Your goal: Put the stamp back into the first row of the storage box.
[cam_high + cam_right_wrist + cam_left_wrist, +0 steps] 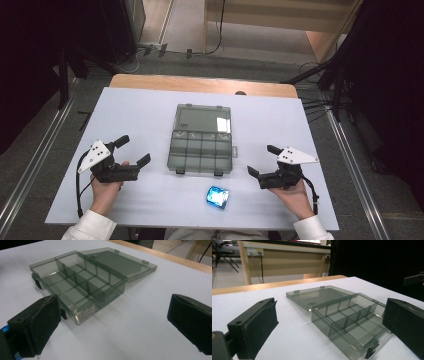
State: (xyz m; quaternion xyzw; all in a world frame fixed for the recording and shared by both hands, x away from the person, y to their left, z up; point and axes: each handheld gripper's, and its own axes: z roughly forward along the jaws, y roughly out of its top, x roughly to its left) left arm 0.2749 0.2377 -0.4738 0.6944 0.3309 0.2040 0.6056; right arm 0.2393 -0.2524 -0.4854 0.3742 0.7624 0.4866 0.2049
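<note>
- White sheet covers the counter [150, 115], with a strip of bare wood along the far edge; everything in play sits on the white part.
- Smoky clear plastic box [201, 152] lies at the middle of the counter, open, its lid [203, 119] folded flat away from the person. Its divided compartments look empty in both gripper views.
- Left tool [135, 150] rests low on the counter to the left of the box, jaws spread wide, holding nothing, pointed toward the box.
- Right tool [260, 160] sits to the right of the box, jaws likewise spread wide and empty, well apart from the box wall.
- Small shiny blue roll [217, 196], possibly tape, lies near the person's edge, just in front of the box and between the two hands. It seems the likely thing to go into a compartment.
- Risks, as I judge them: the roll is round and glossy, so a pinch off-centre could squirt it away or off the near edge. The box is light and unheld; a nudge from either tool could slide it, or tip the lid shut.
</note>
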